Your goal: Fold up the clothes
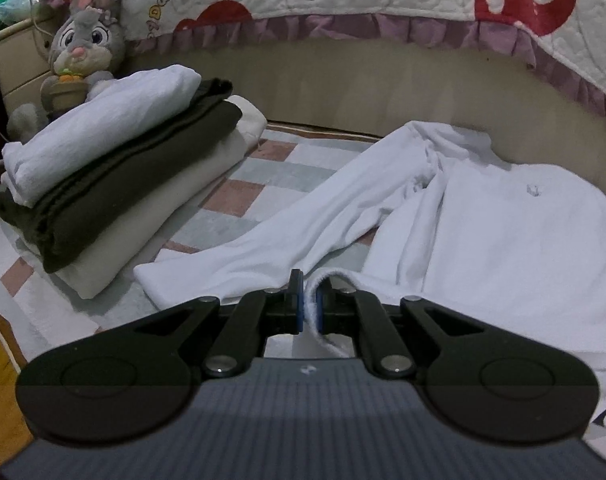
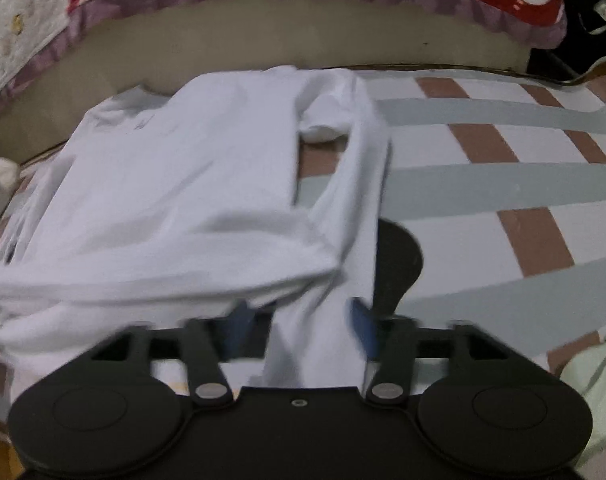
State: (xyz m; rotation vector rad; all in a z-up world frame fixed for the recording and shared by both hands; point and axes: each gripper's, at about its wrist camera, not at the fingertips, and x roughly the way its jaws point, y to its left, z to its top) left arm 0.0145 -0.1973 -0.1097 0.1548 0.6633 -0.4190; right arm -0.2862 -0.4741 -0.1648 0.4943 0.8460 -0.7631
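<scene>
Left gripper [image 1: 310, 300]: pinching the hem of the white long-sleeved shirt [image 1: 503, 232], lower centre.
Right gripper [image 2: 303, 320]: jaws standing wide, a sleeve [image 2: 355, 208] draping between them.
Folded stack [image 1: 115, 184]: sitting upper left.

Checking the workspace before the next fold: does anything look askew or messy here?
The white long-sleeved shirt is unfolded, its sleeve sprawled crookedly over the checked mat toward the stack of folded clothes, which sits neat. The left tool pinches the shirt's hem. Nothing looks spilled or damaged.
</scene>
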